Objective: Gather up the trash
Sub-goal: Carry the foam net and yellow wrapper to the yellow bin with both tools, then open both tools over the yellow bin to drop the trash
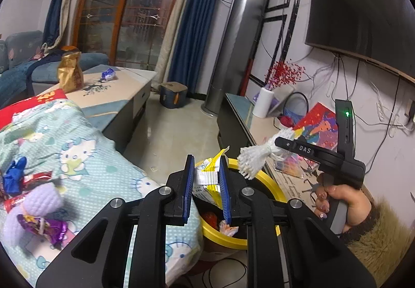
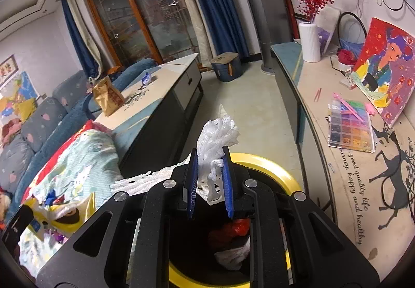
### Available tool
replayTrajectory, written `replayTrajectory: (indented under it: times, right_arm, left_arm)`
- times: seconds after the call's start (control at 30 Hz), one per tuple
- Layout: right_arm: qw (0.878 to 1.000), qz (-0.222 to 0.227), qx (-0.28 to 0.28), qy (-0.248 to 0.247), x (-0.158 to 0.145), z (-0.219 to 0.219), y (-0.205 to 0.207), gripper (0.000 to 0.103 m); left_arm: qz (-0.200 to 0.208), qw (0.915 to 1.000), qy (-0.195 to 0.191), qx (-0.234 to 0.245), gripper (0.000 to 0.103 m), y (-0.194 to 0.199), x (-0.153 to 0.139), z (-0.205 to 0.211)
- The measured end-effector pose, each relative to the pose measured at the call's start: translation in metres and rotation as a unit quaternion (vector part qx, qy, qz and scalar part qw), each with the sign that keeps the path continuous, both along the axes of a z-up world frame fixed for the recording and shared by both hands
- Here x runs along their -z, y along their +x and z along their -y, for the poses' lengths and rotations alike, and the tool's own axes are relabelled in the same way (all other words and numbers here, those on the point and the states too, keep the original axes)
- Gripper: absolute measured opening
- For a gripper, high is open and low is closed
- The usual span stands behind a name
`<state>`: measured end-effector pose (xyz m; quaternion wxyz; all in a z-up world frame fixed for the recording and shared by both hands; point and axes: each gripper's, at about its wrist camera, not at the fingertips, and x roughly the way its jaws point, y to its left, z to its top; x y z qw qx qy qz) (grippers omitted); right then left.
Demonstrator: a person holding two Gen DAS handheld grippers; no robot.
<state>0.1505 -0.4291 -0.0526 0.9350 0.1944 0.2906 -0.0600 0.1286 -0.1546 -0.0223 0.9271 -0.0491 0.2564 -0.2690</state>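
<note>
Left of the yellow-rimmed bin (image 1: 269,181), purple candy wrappers (image 1: 42,227) are seen on the Hello Kitty blanket (image 1: 85,158). Above the bin's mouth, a yellow-and-white snack wrapper (image 1: 207,176) is clamped by the left gripper (image 1: 206,190). White foam netting (image 2: 216,148) is pinched by the right gripper (image 2: 209,183), also above the bin.
</note>
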Motion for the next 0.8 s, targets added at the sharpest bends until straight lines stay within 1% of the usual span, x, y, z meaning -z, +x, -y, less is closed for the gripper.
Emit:
replayTrajectory:
  times: [0.23, 0.37, 0.4, 0.43, 0.5, 0.57, 0.6, 0.63, 0.67, 0.7, 0.77, 0.8]
  right_arm:
    - [1.000, -0.016, 0.016, -0.010, 0.013, 0.011, 0.001, 0.013]
    - [0.999, -0.025, 0.024, -0.020, 0.020, 0.015, 0.001, 0.013]
    - [0.999, -0.027, 0.025, -0.023, 0.021, 0.015, 0.002, 0.015]
    - [0.999, -0.030, 0.025, -0.024, 0.023, 0.016, 0.003, 0.019]
    - [0.999, -0.039, 0.026, -0.019, 0.027, 0.019, 0.004, 0.022]
    - [0.999, -0.044, 0.029, -0.011, 0.030, 0.022, 0.004, 0.033]
    - [0.998, -0.045, 0.034, -0.005, 0.030, 0.024, 0.003, 0.044]
    - [0.998, -0.044, 0.037, 0.002, 0.031, 0.025, 0.003, 0.047]
    - [0.998, -0.044, 0.039, 0.010, 0.031, 0.028, 0.001, 0.047]
    - [0.998, -0.044, 0.040, 0.012, 0.031, 0.029, 0.001, 0.047]
    - [0.998, -0.043, 0.043, 0.010, 0.030, 0.028, 0.000, 0.051]
    - [0.998, -0.043, 0.043, 0.010, 0.030, 0.027, 0.000, 0.055]
  left_arm:
    - [-0.022, 0.9995, -0.002, 0.022, 0.018, 0.004, 0.020, 0.022]
    - [-0.028, 0.9991, 0.005, 0.033, 0.018, 0.006, 0.030, 0.035]
    - [-0.029, 0.9990, 0.007, 0.034, 0.018, 0.005, 0.032, 0.037]
    - [-0.031, 0.9988, 0.011, 0.036, 0.018, 0.006, 0.034, 0.042]
    - [-0.037, 0.9985, 0.013, 0.039, 0.019, 0.009, 0.039, 0.048]
    - [-0.048, 0.9976, 0.012, 0.048, 0.023, 0.012, 0.045, 0.055]
    - [-0.054, 0.9970, 0.013, 0.055, 0.037, 0.014, 0.048, 0.059]
    - [-0.054, 0.9969, 0.013, 0.056, 0.062, 0.015, 0.050, 0.061]
    - [-0.050, 0.9971, 0.012, 0.055, 0.073, 0.014, 0.052, 0.062]
    - [-0.048, 0.9972, 0.009, 0.057, 0.078, 0.014, 0.053, 0.063]
    - [-0.049, 0.9972, 0.012, 0.054, 0.078, 0.014, 0.055, 0.061]
    - [-0.048, 0.9974, 0.014, 0.051, 0.080, 0.015, 0.055, 0.060]
